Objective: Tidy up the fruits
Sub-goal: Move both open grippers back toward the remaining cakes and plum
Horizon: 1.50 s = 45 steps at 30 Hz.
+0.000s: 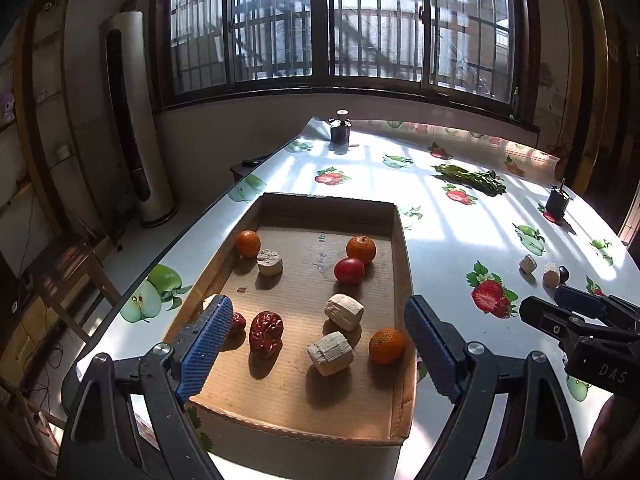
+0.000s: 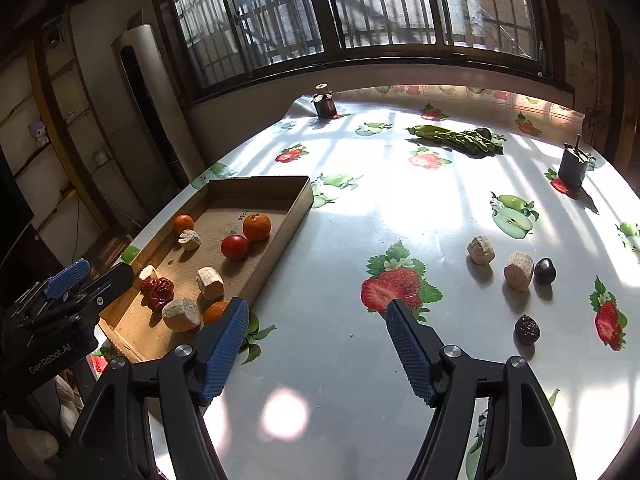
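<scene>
A shallow cardboard tray [image 1: 280,408] [image 2: 298,196] lies at the table's left edge. It holds three oranges [image 1: 361,249], a red tomato [image 1: 349,270], red dates [image 1: 265,333] and several beige chunks [image 1: 344,311]. My left gripper [image 1: 320,340] is open and empty, hovering over the tray's near half. My right gripper [image 2: 316,344] is open and empty above bare tablecloth to the right of the tray. On the cloth to its right lie two beige chunks [image 2: 519,271], a dark plum [image 2: 545,271] and a dark date [image 2: 527,330].
The table [image 2: 360,220] has a white cloth printed with strawberries and apples. Green vegetables [image 2: 460,138] lie at the back. A small dark jar [image 2: 325,104] stands at the far left corner and a dark cup [image 2: 573,166] at the right. The table's left edge runs beside the tray.
</scene>
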Tool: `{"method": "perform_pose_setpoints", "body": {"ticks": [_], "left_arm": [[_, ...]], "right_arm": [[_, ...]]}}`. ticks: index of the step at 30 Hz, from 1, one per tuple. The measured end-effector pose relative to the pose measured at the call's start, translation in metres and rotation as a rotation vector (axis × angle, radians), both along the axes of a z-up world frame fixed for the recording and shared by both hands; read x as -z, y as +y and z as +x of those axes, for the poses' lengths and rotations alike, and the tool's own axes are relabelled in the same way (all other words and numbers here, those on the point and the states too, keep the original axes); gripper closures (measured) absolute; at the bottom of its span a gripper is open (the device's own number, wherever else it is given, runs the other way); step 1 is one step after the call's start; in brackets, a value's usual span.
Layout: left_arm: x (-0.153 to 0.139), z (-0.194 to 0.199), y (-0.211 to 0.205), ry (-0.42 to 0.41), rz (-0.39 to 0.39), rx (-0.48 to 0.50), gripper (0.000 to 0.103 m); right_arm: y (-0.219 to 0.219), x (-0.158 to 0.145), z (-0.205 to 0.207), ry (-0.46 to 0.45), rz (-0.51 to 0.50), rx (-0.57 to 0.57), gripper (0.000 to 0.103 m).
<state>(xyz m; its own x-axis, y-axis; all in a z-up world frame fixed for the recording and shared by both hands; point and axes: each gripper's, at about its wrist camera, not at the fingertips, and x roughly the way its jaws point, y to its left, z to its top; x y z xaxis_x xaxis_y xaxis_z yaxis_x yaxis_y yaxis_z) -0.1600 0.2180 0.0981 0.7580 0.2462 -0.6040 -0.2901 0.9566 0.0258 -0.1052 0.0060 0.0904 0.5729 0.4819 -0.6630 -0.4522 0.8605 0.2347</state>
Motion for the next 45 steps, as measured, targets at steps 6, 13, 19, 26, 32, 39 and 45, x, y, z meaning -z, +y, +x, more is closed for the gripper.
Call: {"method": "perform_pose_setpoints", "body": {"ticks": [6,13,19,26,32,39,45], "left_arm": [[-0.007,-0.002,-0.016,-0.036,0.041,0.007,0.016],[-0.038,0.002,-0.033,-0.151,0.014,0.049,0.003],[-0.026,0.042,-0.072,-0.065,-0.051,0.203,0.003],[0.004,0.1,-0.115,0.05,-0.131,0.339,0.003],[0.038,0.176,-0.135,0.182,-0.352,0.402,0.003],[0.078,0.219,-0.163,0.278,-0.444,0.446,0.033],[0.086,0.22,-0.168,0.271,-0.393,0.471,0.056]], "right_arm": [[-0.034,0.001,0.007,0.005,0.013,0.059,0.027],[-0.121,-0.019,0.029,-0.013,0.061,0.252,0.027],[-0.172,-0.013,0.056,0.037,0.066,0.364,0.022],[-0.182,0.033,0.099,0.192,0.084,0.385,0.022],[-0.182,0.052,0.13,0.208,0.043,0.39,0.052],[-0.18,0.062,0.139,0.204,0.089,0.341,0.059],[-0.172,0.07,0.141,0.221,0.071,0.31,0.059]]}}
